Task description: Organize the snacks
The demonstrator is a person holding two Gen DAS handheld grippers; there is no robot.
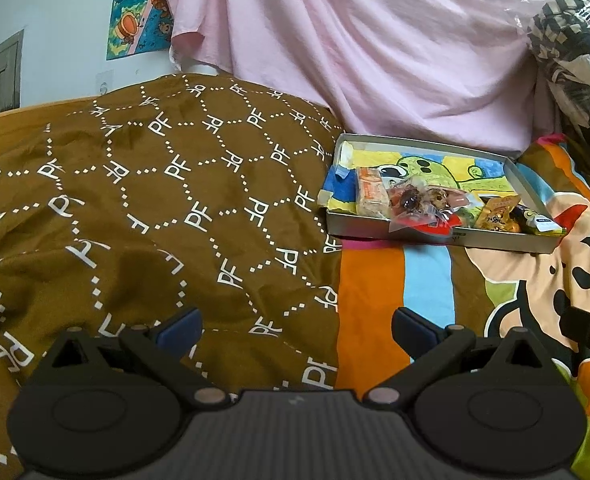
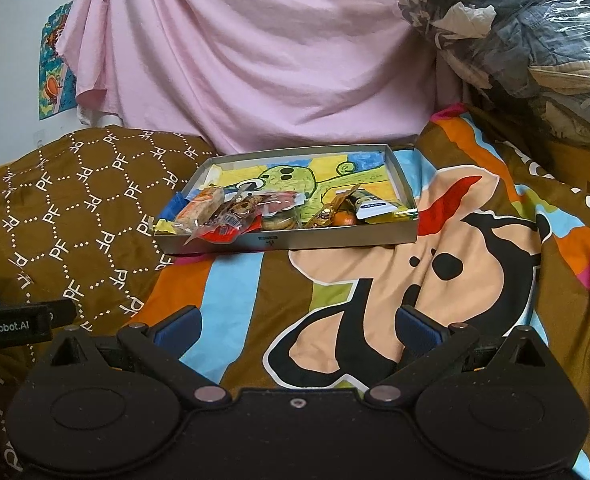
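Both the left gripper and right gripper hung wide-fingered and empty, apparently because the wrapped snacks already filled the shallow grey cardboard tray.

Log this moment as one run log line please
left gripper open, empty | right gripper open, empty | snacks in tray on bed

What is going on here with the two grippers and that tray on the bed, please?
Nothing is being handled right now. Both the left gripper and the right gripper are open and empty, held back over the bedding. The snacks are piled at the near end of the shallow tray, which rests on the cartoon blanket.
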